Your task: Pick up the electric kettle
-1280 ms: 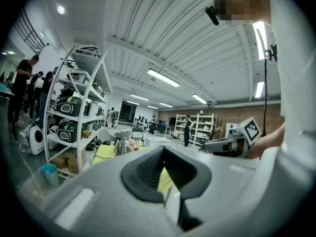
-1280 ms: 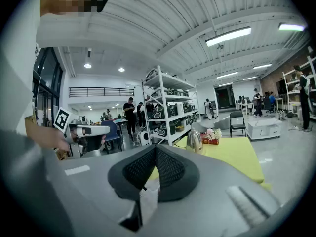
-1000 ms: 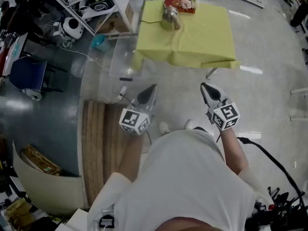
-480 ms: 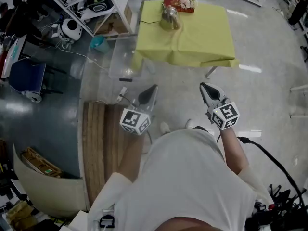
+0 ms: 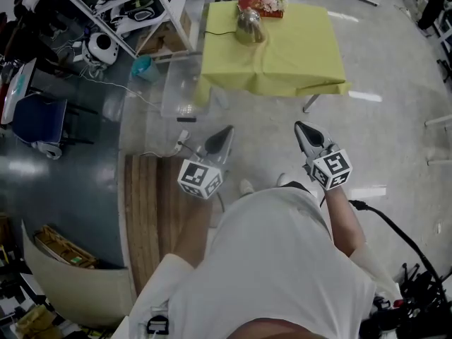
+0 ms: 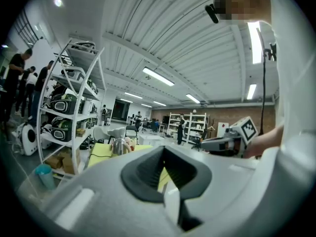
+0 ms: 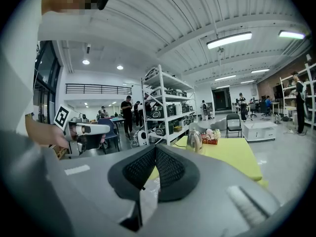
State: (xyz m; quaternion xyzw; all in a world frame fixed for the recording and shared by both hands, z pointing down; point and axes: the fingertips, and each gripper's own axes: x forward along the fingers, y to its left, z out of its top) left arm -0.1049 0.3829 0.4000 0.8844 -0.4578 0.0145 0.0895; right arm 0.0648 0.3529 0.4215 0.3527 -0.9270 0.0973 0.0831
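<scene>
Reviewing officer: How far along is the pick-up?

Site inspector: Not begun, in my judgement. The kettle (image 5: 250, 25) stands upright on the counter (image 5: 309, 55), near its far left corner, just beside a red tray (image 5: 263, 6). Both grippers are over the floor (image 5: 265, 119), well apart from the counter.

Reviewing officer: State of the fingers?

Site inspector: Left gripper (image 5: 226, 131): fingers closed together, nothing between them. Right gripper (image 5: 301, 127): likewise closed and empty. Both point toward the counter, and each gripper view shows the kettle far ahead.

Reviewing officer: Outstanding work?

Site inspector: All of it, as I judge: approach the counter, open a gripper, take hold of the kettle, lift it.

Reviewing officer: What cannot be confirmed?

Site inspector: The kettle is too small in every view to make out which way its handle faces, or its lid or base. A cord (image 5: 220, 32) runs across the cloth (image 5: 272, 76) toward it; whether it is attached, I cannot tell. The cloth hides the counter's top and most of its legs. The person's torso covers the floor nearest the camera in the head view. Each gripper's own body fills the lower half of its view.
</scene>
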